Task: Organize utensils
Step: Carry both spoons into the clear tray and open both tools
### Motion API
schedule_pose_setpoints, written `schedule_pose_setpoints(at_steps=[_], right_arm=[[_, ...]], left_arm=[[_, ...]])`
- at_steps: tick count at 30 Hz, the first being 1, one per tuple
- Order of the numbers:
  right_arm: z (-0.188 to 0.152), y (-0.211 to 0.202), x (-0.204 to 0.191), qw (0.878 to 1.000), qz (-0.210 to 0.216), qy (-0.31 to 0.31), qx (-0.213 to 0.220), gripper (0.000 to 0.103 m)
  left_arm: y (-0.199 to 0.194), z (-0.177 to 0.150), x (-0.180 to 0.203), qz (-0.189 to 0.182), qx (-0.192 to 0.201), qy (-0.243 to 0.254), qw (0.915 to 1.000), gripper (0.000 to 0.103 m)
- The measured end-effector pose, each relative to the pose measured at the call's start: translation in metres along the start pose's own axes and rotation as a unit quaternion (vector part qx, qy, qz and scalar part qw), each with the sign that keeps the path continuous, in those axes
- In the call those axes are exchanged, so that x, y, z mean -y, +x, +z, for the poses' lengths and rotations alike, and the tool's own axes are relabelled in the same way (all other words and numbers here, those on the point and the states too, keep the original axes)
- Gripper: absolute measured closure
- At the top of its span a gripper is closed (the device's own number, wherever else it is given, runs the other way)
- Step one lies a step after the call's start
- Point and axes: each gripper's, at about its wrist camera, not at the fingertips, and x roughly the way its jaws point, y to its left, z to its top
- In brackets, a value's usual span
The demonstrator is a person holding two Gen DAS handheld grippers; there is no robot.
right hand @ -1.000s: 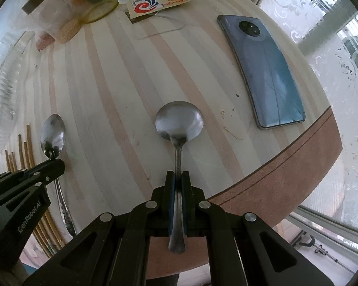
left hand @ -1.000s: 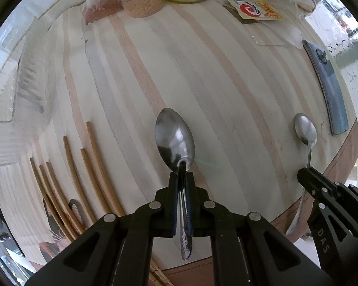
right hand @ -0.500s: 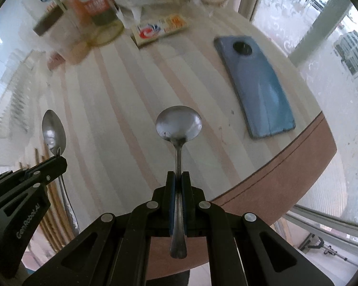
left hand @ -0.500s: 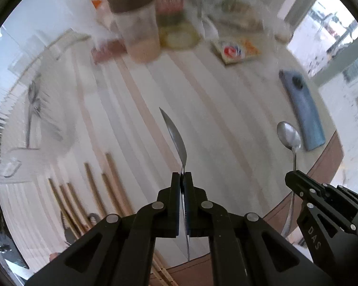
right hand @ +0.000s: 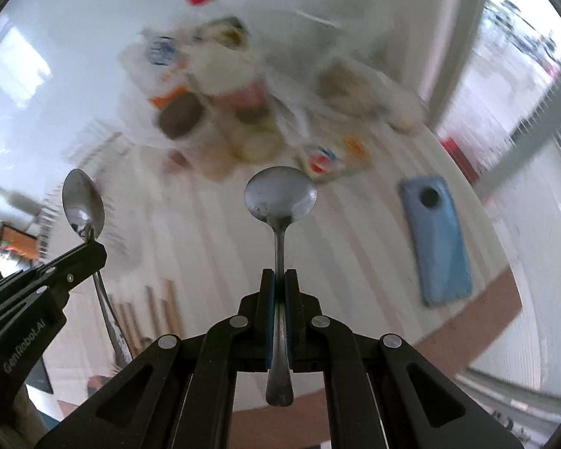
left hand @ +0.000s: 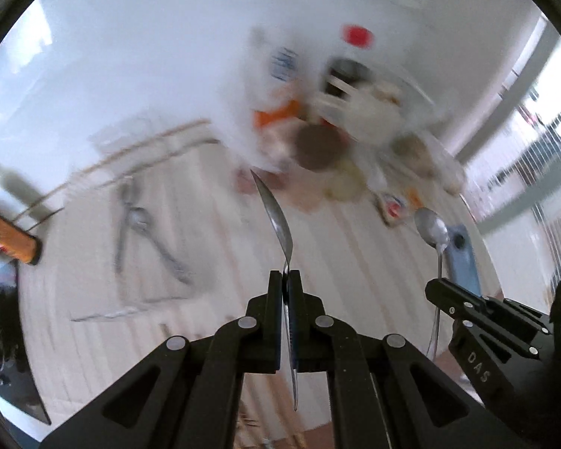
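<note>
My left gripper (left hand: 288,280) is shut on a steel spoon (left hand: 276,217), held edge-on above the striped table. My right gripper (right hand: 279,278) is shut on a second steel spoon (right hand: 279,194), bowl facing the camera, also held above the table. Each view shows the other gripper: the right gripper (left hand: 439,290) with its spoon (left hand: 432,224) at the right of the left wrist view, the left gripper (right hand: 93,249) with its spoon (right hand: 83,202) at the left of the right wrist view. Blurred utensils (left hand: 146,232) lie in a clear rack at far left. Wooden chopsticks (right hand: 161,307) lie on the table.
A blue phone (right hand: 435,239) lies near the table's right edge. Jars, bags and packets (right hand: 220,112) crowd the far side of the table (right hand: 355,247). An orange-labelled object (left hand: 11,239) sits at far left. A white wall stands behind.
Both grippers have risen well above the table with their spoons and tilted up toward the wall. The left spoon turned from flat to edge-on. The scene is blurred by motion.
</note>
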Motion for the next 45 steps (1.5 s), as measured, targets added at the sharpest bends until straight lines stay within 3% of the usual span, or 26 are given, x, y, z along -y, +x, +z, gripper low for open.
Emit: schedule_pose_setpoints(at_steps=[11, 15, 22, 34, 39, 45], right_arm=[[0.066, 0.020, -0.147, 0.990, 0.106, -0.089, 0.000, 0.098], [0.083, 0.035, -0.193, 0.986, 0.118, -0.118, -0.012, 0.098], [0.101, 0.063, -0.243, 0.981, 0.114, -0.151, -0.029, 0.098], [0.100, 0.091, -0.259, 0.979, 0.113, -0.160, -0.060, 0.098], [0.099, 0.098, -0.256, 0.978, 0.121, -0.150, -0.081, 0.098], [0.099, 0.095, -0.252, 0.980, 0.108, -0.147, -0.082, 0.097]], left_arm=[[-0.014, 0.035, -0.134, 0.056, 0.018, -0.128, 0.9900, 0.102], [-0.005, 0.041, -0.159, 0.076, 0.015, -0.143, 0.9867, 0.102], [0.013, 0.043, -0.189, 0.077, -0.003, -0.177, 0.9812, 0.102], [0.043, 0.041, -0.202, 0.059, -0.039, -0.199, 0.9775, 0.102], [0.038, 0.041, -0.205, 0.049, -0.033, -0.207, 0.9766, 0.100], [0.022, 0.041, -0.211, 0.071, -0.018, -0.207, 0.9756, 0.097]])
